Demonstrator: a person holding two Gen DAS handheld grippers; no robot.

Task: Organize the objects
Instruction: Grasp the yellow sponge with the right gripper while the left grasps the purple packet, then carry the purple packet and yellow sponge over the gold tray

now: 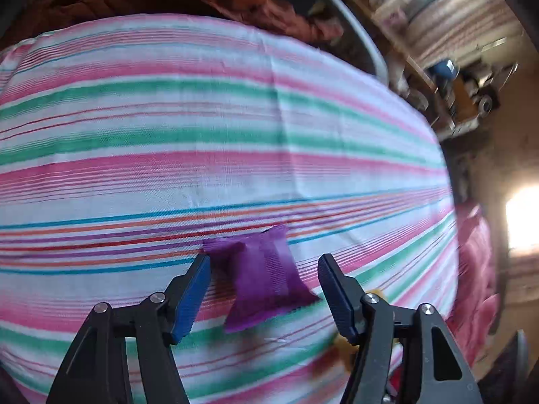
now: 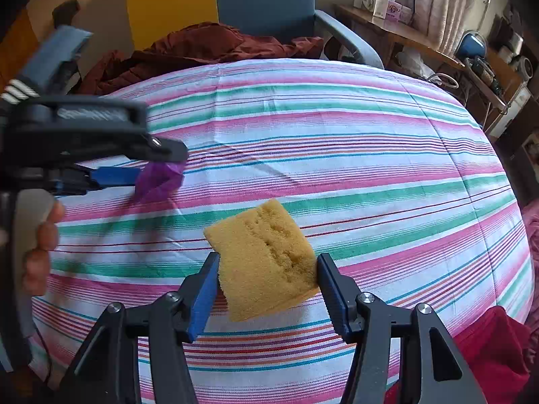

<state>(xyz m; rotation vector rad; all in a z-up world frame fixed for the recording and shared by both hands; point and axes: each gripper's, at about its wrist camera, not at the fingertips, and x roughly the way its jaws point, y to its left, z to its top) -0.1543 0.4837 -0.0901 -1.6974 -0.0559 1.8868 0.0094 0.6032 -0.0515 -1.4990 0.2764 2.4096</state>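
One purple sachet (image 1: 266, 276) lies between the wide-open left gripper (image 1: 264, 296), seemingly untouched; the right gripper (image 2: 267, 289) clamps one yellow sponge (image 2: 266, 259) above the striped cloth (image 2: 337, 155)

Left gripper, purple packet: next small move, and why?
Probably close the left gripper on the purple packet. Its jaws are open with the packet lying between them on the striped cloth, one pad near a packet corner, the other apart. The right gripper already brackets the yellow sponge.

striped cloth (image 2: 337, 155), blue chair (image 2: 266, 0), shelf (image 2: 397, 30).
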